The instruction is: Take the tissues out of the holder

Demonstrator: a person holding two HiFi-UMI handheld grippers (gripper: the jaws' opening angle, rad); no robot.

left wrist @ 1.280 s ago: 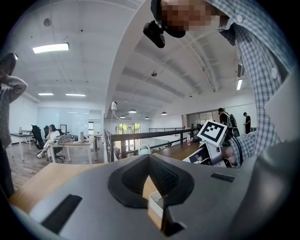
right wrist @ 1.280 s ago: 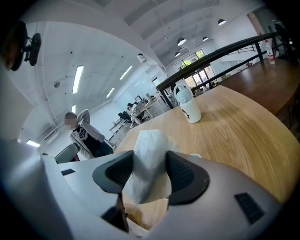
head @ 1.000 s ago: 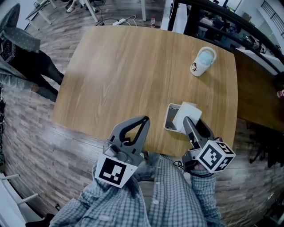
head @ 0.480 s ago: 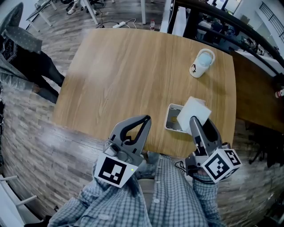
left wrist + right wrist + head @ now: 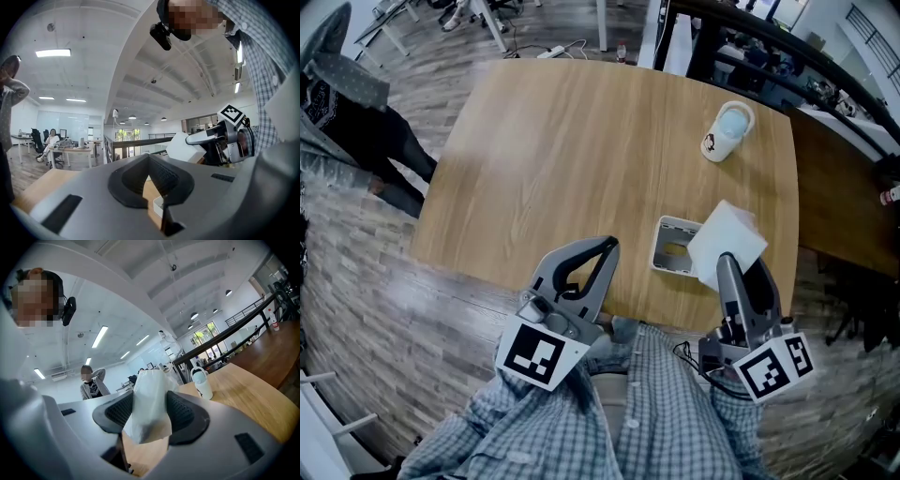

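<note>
Risen clear of the holder (image 5: 660,246), the tissues (image 5: 727,242) now hang above the table's (image 5: 562,141) near edge, where a second ago they sat half inside the grey frame. The right gripper (image 5: 741,272) carries them, its ribbed pads pressed on the white wad from both sides with the jaws standing fairly wide around it. The holder stays flat on the table, just left of the lifted tissues, and looks empty from the head view, with wood showing through its opening. The left gripper (image 5: 605,248) hovers over the table's near edge with its jaw tips together and nothing between them; it takes no part in the lift. A white mug (image 5: 727,129) stands well apart near the far right corner. The pulling-out step appears all but done. What seems left is to carry the tissues to a bare patch of table beside the holder, lower them, and spread the jaws to let them go.
</note>
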